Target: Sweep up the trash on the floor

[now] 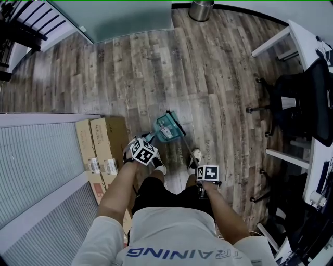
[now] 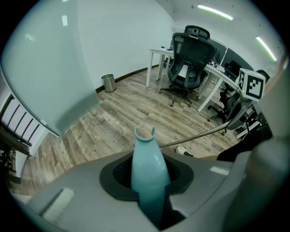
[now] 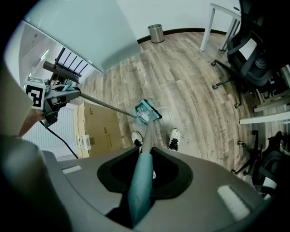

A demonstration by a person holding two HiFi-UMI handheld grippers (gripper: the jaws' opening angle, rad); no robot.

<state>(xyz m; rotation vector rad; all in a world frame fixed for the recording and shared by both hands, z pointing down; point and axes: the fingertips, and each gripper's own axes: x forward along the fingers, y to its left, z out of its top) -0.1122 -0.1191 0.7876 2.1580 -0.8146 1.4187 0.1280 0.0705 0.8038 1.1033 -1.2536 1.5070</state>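
We see the left gripper (image 2: 148,180) with its fingers clamped on the teal grip of the left handle (image 2: 148,158). The grip's notched end sticks out past the fingers. The right gripper (image 3: 144,179) has its fingers clamped on the teal grip of the right handle (image 3: 139,192), which narrows into a thin grey shaft.

In the head view both handles slope down and away from the body. The left one runs up and right from its gripper, the right one up and left, so the two long axes close into a V. They meet at the teal pan (image 1: 167,129), which lies on the wooden floor (image 1: 156,67) just ahead of the two shoes (image 1: 193,157). The pan sits askew to the floorboards, with its dark edge along the far right side.

We make out a pale piece of trash (image 3: 143,114) lying inside the pan, too small to name. We cannot tell which shaft carries the pan and which the broom.

Flat cardboard boxes (image 1: 106,140) lie to the left of the feet. A metal bin (image 1: 201,9) stands far ahead by the wall, and an office chair (image 1: 302,104) stands at the white counter (image 1: 307,41) on the right.
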